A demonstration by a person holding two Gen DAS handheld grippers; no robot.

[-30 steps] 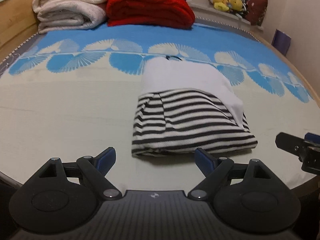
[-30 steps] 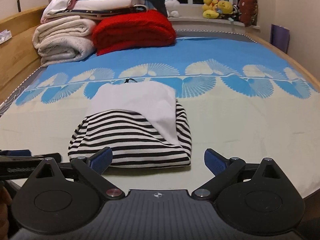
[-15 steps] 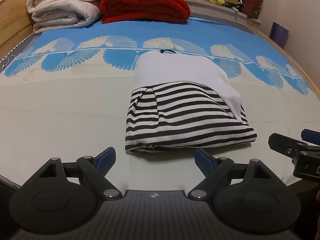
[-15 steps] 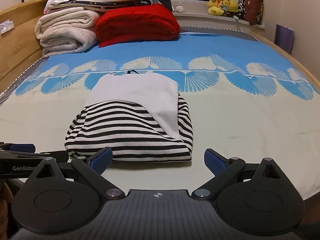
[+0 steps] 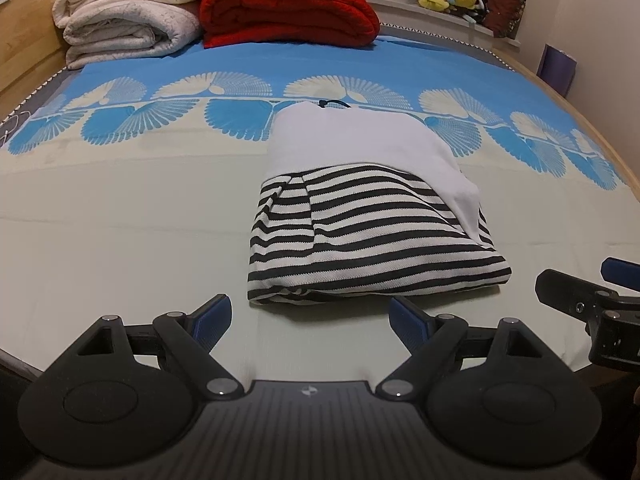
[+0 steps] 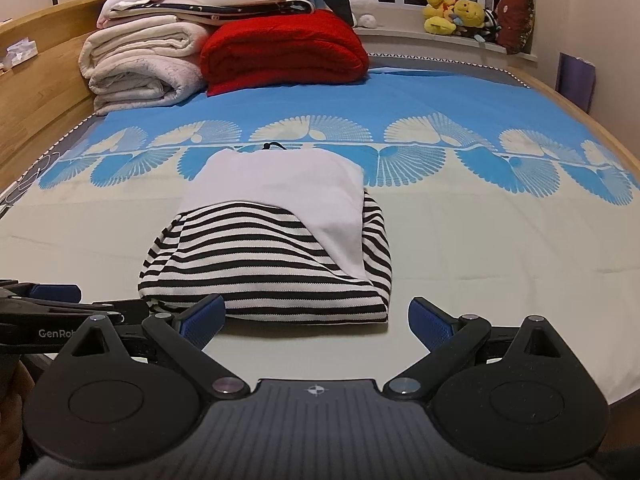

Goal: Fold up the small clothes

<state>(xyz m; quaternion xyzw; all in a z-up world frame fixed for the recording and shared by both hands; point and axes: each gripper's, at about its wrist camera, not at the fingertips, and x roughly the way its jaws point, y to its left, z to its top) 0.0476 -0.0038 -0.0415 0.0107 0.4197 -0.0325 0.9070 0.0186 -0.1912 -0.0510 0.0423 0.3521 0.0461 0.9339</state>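
Note:
A folded small garment (image 5: 372,216) (image 6: 272,248) lies flat on the bed, black-and-white striped at the near end and plain white at the far end, with a thin black cord at its far edge. My left gripper (image 5: 310,314) stands open just short of the garment's near edge, with nothing between its blue pads. My right gripper (image 6: 316,320) is open too, empty, its left pad close to the garment's near hem. Each gripper shows at the edge of the other's view: the right one (image 5: 592,304), the left one (image 6: 60,304).
The bed sheet (image 5: 120,216) is pale near me and blue with fan patterns farther off. Folded white blankets (image 6: 144,68) and a red blanket (image 6: 284,48) are stacked at the far end. Plush toys (image 6: 460,12) sit on a ledge. A wooden bed frame (image 6: 40,92) runs along the left.
The left wrist view has shifted slightly, so the garment sits a little lower and more to the left in it. Both grippers stay open and empty.

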